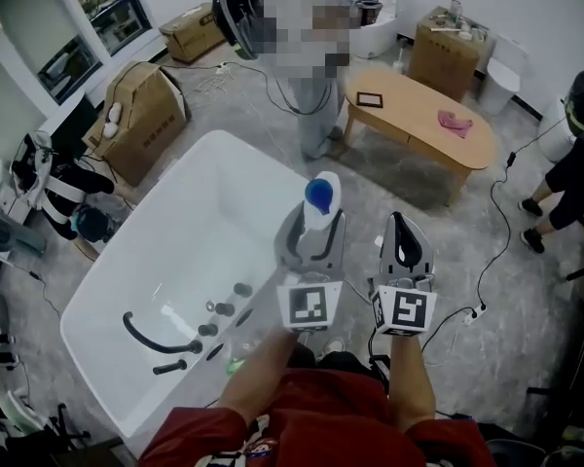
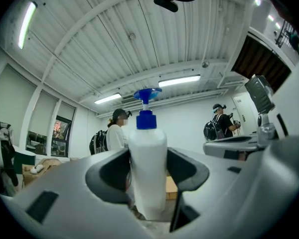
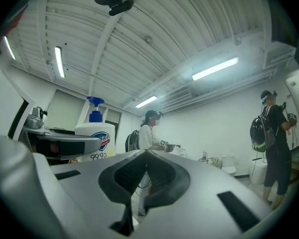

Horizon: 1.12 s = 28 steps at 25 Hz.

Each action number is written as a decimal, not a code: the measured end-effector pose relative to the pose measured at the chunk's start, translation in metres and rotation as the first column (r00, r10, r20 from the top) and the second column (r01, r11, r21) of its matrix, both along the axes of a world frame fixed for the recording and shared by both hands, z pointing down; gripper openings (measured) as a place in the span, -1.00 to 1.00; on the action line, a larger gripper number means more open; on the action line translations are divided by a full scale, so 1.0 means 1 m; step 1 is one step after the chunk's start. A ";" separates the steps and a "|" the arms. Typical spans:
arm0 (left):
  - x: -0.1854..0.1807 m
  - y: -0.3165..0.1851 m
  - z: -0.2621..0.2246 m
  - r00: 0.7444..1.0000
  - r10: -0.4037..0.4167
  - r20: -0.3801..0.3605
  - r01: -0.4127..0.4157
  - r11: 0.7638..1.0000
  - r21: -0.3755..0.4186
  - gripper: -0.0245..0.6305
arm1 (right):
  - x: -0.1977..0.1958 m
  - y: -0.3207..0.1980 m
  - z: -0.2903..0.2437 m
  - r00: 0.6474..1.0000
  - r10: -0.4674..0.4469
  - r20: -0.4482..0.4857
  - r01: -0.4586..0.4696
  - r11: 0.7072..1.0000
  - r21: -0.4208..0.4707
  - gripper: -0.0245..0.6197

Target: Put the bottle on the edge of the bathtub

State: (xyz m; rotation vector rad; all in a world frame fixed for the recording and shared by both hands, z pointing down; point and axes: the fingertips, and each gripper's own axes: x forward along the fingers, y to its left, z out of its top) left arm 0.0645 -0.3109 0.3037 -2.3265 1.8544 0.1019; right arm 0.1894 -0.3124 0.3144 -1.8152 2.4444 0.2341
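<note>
A white pump bottle (image 1: pixel 321 200) with a blue pump head stands upright between the jaws of my left gripper (image 1: pixel 311 233), which is shut on its body. It hangs over the floor just right of the white bathtub's right rim (image 1: pixel 284 175). In the left gripper view the bottle (image 2: pixel 147 168) fills the gap of the left gripper (image 2: pixel 147 180), both pads against its sides. My right gripper (image 1: pixel 401 224) is held to the right of the bottle, shut and empty. In the right gripper view the right gripper (image 3: pixel 145 156) shows its jaws together, with the bottle (image 3: pixel 95 136) at the left.
A black hose (image 1: pixel 154 340) and several dark round pieces (image 1: pixel 226 308) lie in the tub. A person (image 1: pixel 311 76) stands beyond the tub beside a low wooden table (image 1: pixel 423 125). Cardboard boxes (image 1: pixel 141 115) sit at the left. Another person (image 1: pixel 576 168) is at the right, and cables and a power strip (image 1: pixel 467 313) lie on the floor.
</note>
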 end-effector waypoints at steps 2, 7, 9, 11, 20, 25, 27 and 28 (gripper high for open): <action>-0.004 -0.005 0.006 1.000 -0.014 0.018 0.014 1.000 -0.005 -0.19 | -0.002 -0.006 0.005 1.000 -0.011 0.004 0.011 1.000 -0.004 -0.89; -0.018 -0.024 0.022 0.999 -0.043 0.004 0.043 0.998 -0.035 -0.19 | -0.016 -0.027 0.022 0.999 -0.037 0.000 0.037 0.999 -0.038 -0.89; -0.024 -0.033 0.032 0.999 -0.043 0.003 0.043 0.998 -0.051 -0.19 | -0.022 -0.035 0.029 0.999 -0.042 -0.005 0.041 0.998 -0.044 -0.89; -0.031 -0.042 0.042 0.999 -0.040 0.001 0.040 0.997 -0.060 -0.19 | -0.029 -0.043 0.037 0.999 -0.044 -0.014 0.043 0.998 -0.050 -0.89; -0.072 -0.085 0.092 0.999 -0.053 0.003 0.053 0.991 -0.126 -0.19 | -0.074 -0.093 0.070 0.996 -0.071 -0.051 0.065 0.991 -0.118 -0.89; -0.097 -0.116 0.121 0.998 -0.064 0.012 0.065 0.983 -0.173 -0.19 | -0.100 -0.125 0.086 0.993 -0.091 -0.068 0.079 0.984 -0.161 -0.89; -0.106 -0.121 0.133 0.998 -0.064 0.016 0.066 0.978 -0.198 -0.19 | -0.111 -0.130 0.092 0.991 -0.105 -0.081 0.088 0.978 -0.190 -0.89; -0.110 -0.123 0.141 0.998 -0.064 0.017 0.066 0.976 -0.209 -0.19 | -0.115 -0.132 0.096 0.990 -0.112 -0.086 0.092 0.975 -0.204 -0.89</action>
